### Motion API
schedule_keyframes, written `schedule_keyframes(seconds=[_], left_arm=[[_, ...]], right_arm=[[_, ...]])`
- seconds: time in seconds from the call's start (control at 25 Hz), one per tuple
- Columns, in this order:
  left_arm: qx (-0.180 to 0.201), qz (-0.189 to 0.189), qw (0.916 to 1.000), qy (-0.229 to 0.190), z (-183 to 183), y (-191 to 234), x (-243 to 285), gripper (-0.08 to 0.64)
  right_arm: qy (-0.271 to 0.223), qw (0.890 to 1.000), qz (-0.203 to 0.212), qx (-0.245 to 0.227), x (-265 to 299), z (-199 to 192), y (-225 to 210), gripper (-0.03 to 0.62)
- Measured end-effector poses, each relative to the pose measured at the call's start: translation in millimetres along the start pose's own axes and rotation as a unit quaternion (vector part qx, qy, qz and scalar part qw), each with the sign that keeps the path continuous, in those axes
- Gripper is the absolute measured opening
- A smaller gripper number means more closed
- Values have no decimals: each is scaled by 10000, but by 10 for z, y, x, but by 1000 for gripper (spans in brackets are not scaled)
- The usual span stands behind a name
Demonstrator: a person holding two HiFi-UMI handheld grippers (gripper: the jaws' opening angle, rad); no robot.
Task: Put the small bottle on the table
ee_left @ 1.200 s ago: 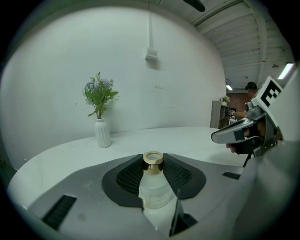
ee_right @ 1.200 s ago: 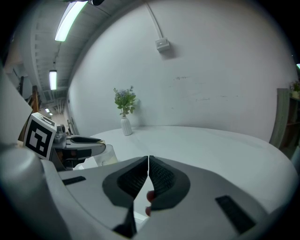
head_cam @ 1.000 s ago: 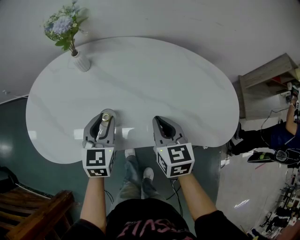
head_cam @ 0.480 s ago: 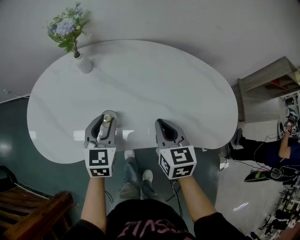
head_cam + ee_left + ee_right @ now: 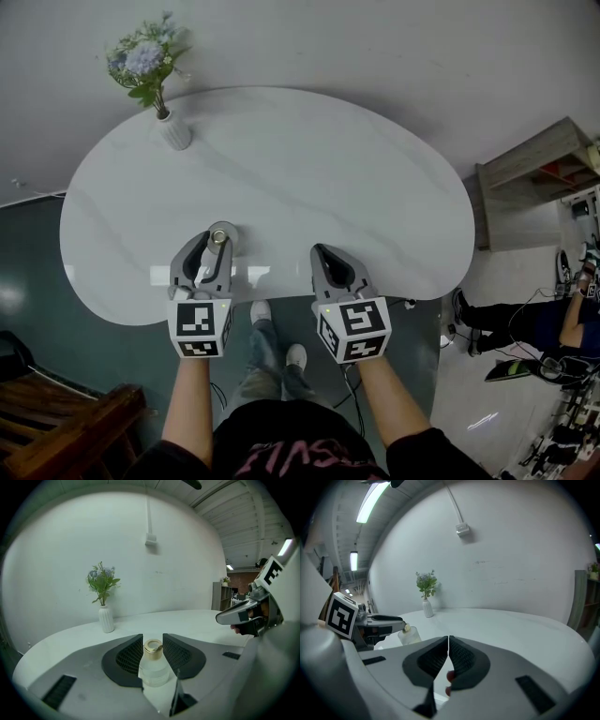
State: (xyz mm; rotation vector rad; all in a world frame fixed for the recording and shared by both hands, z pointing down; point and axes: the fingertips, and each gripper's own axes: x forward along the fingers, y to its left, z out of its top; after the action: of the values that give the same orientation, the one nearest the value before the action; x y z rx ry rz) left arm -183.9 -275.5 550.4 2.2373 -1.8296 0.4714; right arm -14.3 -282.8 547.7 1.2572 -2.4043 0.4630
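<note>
Head view: hovering 2 grippers at table [image 5: 300, 159] near edge; left gripper [image 5: 217, 246] pinching bottle [image 5: 221, 237] at its tips, right gripper [image 5: 324, 251] alongside, apart. Left gripper view: clamping bottle's gold cap between narrow jaws, body below pads; vase [image 5: 106, 619] standing far back. Right gripper view: pressing jaws fully together, holding nothing.
</note>
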Motion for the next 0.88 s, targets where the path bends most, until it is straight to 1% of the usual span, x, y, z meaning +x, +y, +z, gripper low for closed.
schedule_keyframes(seconds=[0.16, 0.28, 0.4, 0.6, 0.88], left_arm=[[-101, 103, 9999, -74, 56, 59, -61, 128], [-94, 187, 9997, -96, 83, 95, -112, 80], [-115, 244, 9996, -40, 72, 112, -157, 64], [-265, 315, 9991, -27, 47, 151, -264, 37], [-261, 468, 9985, -148, 107, 189, -409, 21]], right_arm=[[-65, 10000, -31, 19, -46, 26, -9, 69], [-99, 9999, -43, 20, -80, 40, -5, 69], [-124, 9999, -36, 13, -113, 55, 12, 69], [-211, 9998, -50, 11, -173, 124, 30, 69], [-444, 9990, -47, -24, -259, 272, 66, 69]])
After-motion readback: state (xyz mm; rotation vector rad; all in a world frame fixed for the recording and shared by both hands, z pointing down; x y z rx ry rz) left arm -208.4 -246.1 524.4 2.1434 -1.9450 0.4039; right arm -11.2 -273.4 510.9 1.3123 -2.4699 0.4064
